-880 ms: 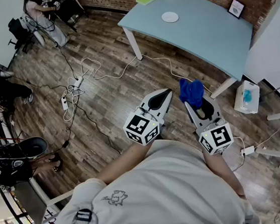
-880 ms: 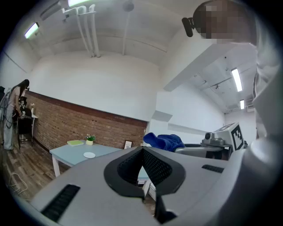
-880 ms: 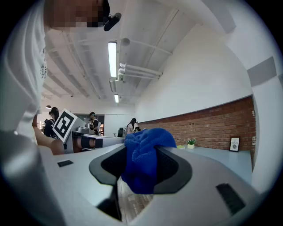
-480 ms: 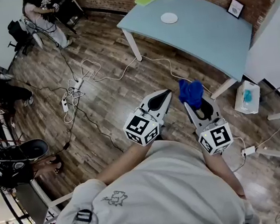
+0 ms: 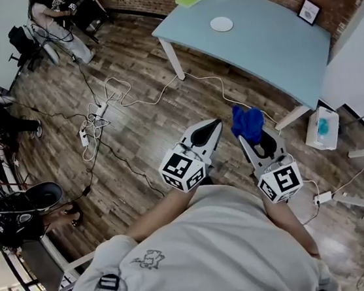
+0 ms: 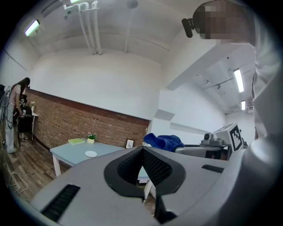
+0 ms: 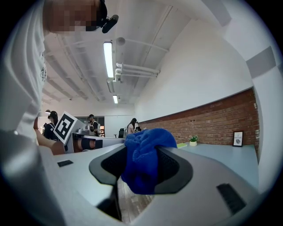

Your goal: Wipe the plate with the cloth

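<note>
Far off in the head view, the plate (image 5: 222,23) lies near the surface's (image 5: 276,51) far edge, well apart from the left gripper (image 5: 214,125) and right gripper (image 5: 258,140). Cables (image 5: 107,95) cross the floor.

Left gripper view: jaws pressed together, empty.

Right gripper view: jaws pinch the bunched blue cloth (image 7: 146,159). Best to carry it level to the plate, avoiding the potted plant (image 7: 193,141).
</note>
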Tool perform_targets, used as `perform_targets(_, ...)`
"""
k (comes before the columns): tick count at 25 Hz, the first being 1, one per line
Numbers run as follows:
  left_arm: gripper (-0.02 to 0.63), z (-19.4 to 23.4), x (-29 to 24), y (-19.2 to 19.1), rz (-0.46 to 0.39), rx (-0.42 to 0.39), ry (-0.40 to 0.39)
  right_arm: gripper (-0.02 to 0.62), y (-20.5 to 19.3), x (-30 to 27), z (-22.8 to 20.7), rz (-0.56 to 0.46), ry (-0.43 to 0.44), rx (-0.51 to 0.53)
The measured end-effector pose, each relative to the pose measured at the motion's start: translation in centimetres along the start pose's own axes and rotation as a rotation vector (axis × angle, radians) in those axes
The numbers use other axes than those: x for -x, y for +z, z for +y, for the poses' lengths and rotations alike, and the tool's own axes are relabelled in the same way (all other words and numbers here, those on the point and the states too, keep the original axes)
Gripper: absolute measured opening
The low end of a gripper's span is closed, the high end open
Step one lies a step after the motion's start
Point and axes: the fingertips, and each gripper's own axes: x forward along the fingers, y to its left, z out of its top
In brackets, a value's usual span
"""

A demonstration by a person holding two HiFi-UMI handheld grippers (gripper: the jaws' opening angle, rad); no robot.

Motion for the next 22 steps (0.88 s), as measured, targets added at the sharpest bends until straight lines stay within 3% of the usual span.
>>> perform_targets(8, 0.006, 7.2, -1.7, 1.2, -0.005, 0.016, 0.0, 0.17, -0.2, -7.3, -1.2, 0.02, 0.001, -0.008)
perform_targets(22, 0.006, 20.7, -3.6, 5.4, -0.001, -0.022, -0.099, 0.173, 1.1, -21.7, -2.6, 0.001, -0.091, -0.037)
